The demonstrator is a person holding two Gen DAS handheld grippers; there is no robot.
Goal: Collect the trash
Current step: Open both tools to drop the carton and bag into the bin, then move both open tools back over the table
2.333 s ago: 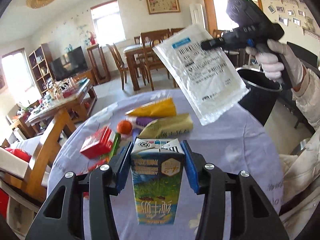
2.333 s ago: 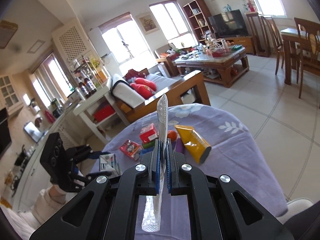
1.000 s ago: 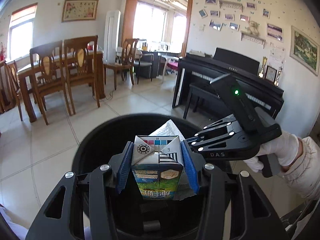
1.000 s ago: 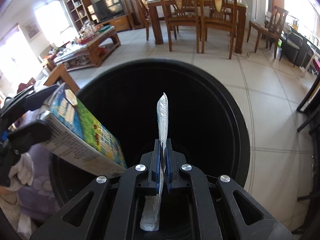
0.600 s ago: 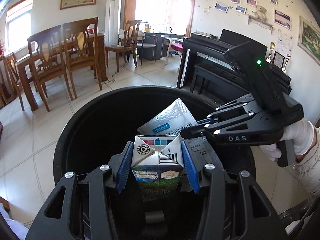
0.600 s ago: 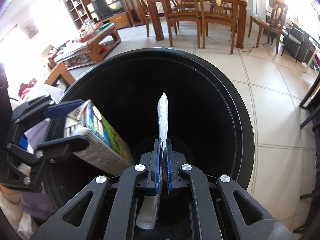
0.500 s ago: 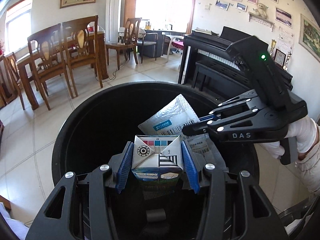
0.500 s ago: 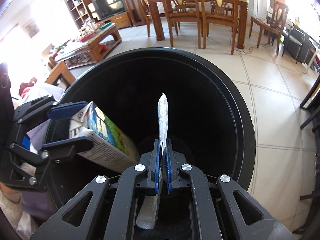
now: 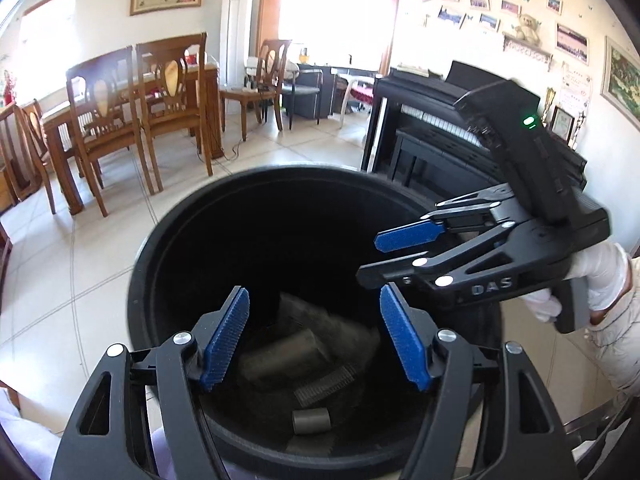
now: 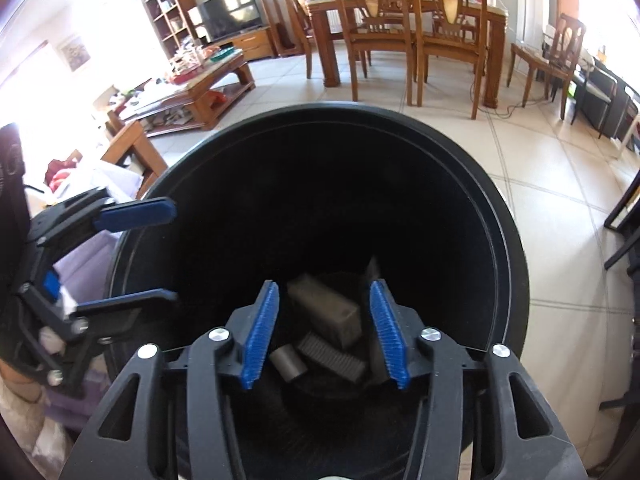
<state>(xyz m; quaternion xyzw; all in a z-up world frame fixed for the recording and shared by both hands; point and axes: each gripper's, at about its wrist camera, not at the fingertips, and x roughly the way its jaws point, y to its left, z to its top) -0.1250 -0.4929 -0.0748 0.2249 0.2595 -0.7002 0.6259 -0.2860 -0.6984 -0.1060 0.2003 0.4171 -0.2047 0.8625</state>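
A black round trash bin (image 9: 168, 216) (image 10: 508, 224) stands on the tiled floor below both grippers. My left gripper (image 9: 314, 340) is open and empty over its mouth. My right gripper (image 10: 324, 336) is open and empty over it too. In the left wrist view the right gripper (image 9: 404, 256) reaches in from the right over the rim. In the right wrist view the left gripper (image 10: 156, 252) reaches in from the left. The milk carton (image 10: 324, 310) (image 9: 288, 354) lies dim at the bin's bottom with other dark pieces. The plastic packet is hard to make out in the dark.
A wooden dining table with chairs (image 9: 132, 108) (image 10: 404, 20) stands beyond the bin. A black piano (image 9: 436, 136) is at the right. The purple-clothed table edge (image 10: 80, 252) and a coffee table (image 10: 192, 92) lie left of the bin.
Both grippers opened over the bin. The milk carton and the plastic packet dropped out of the jaws into the bin.
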